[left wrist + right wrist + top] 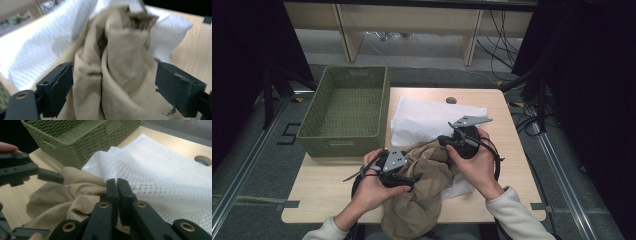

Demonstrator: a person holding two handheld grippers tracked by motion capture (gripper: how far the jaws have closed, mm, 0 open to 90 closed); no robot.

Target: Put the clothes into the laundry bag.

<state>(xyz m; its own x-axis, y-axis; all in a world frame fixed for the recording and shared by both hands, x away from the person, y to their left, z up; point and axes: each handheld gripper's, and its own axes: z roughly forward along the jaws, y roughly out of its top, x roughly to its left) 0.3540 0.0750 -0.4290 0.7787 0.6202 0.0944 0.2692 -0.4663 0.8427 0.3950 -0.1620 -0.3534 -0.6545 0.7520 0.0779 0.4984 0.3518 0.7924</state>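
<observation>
A crumpled beige cloth point(422, 200) lies at the table's front edge, partly over a white mesh bag point(427, 117). My left gripper point(113, 77) stands open, its jaws wide on either side of a bunched fold of the beige cloth point(120, 62), with the pads clear of it. My right gripper point(117, 181) is shut, its tips pinching the edge of the white mesh bag point(160, 170) right where the beige cloth point(62, 195) meets it. From above, the left gripper point(412, 177) sits at the cloth's left side and the right gripper point(444, 141) at its upper end.
A green woven basket point(312, 120) stands on the table's back left corner, next to the mesh bag. Bare wood of the table point(327, 200) shows at the front left and along the right side. A round cable hole point(451, 100) sits near the back edge.
</observation>
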